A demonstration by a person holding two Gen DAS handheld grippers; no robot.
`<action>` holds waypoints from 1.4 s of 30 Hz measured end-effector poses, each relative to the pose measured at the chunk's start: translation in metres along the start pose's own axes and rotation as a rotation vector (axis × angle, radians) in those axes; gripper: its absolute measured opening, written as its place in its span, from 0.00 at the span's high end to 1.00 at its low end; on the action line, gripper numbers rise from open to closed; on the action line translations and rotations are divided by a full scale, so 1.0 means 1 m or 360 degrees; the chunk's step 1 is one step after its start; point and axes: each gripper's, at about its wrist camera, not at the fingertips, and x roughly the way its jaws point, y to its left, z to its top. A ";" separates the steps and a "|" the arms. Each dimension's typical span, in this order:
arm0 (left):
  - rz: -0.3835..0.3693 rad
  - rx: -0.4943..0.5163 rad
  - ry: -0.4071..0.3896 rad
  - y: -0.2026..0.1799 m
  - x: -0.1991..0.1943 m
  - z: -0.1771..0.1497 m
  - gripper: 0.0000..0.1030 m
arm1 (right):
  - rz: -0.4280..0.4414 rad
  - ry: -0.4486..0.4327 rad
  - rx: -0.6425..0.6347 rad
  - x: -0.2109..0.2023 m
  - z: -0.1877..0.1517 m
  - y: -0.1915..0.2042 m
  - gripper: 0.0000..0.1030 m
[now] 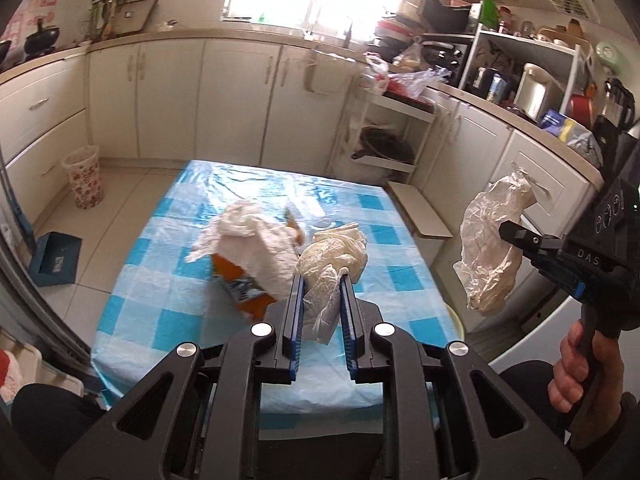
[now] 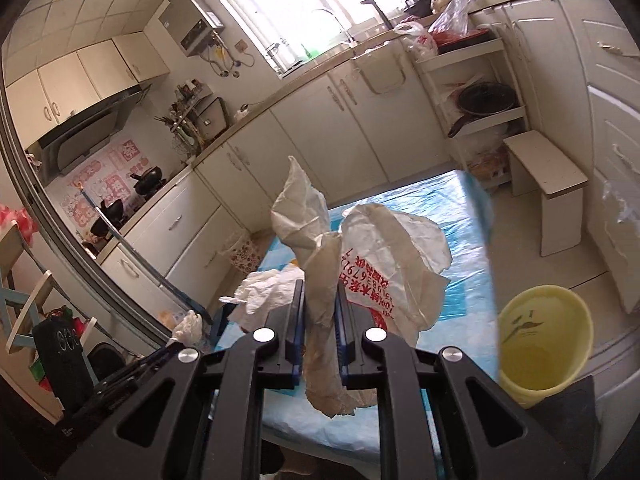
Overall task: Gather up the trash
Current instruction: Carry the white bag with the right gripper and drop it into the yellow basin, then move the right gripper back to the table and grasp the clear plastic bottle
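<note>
Over the checked bench, left wrist view: the left gripper has its jaws clamped on a crumpled, cream-coloured thin plastic bag, which bulges above the tips and trails a loose tail down between them. Just beyond lies a wad of white tissue draped over an orange carton, both resting on the bench. To the right, clear of the bench and in the air, the right gripper carries a crumpled white bag; a hand grips its handle. A flowered waste basket stands on the floor by the cabinets, well apart.

Above the same bench, right wrist view: the right gripper has its jaws closed on a narrow gathered waist of the white bag, printed in red; loose lobes stand above and a tail hangs below. The tissue wad lies left of the jaws, and the left gripper's bag shows at lower left. A yellow bucket, seemingly empty, stands on the floor just beside the bench's right edge.

Handling, as judged: both bags are very light, limp and slick, and crush without harm. A bunched fold gives the surest hold; a single smooth layer may slip out. Trailing tails may snag or drag on the tissue.
</note>
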 end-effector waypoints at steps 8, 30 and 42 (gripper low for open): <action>-0.0297 0.0172 0.0126 -0.093 0.049 0.015 0.84 | -0.0339 0.0154 -0.0005 -0.014 0.018 -0.099 0.86; -0.0549 0.0200 0.0803 -0.243 0.331 -0.016 0.84 | -0.0510 0.0449 0.0456 0.106 -0.072 -0.317 0.56; -0.0418 0.0225 0.0882 -0.261 0.358 -0.026 0.51 | -0.0652 0.0251 0.0336 0.017 -0.068 -0.284 0.45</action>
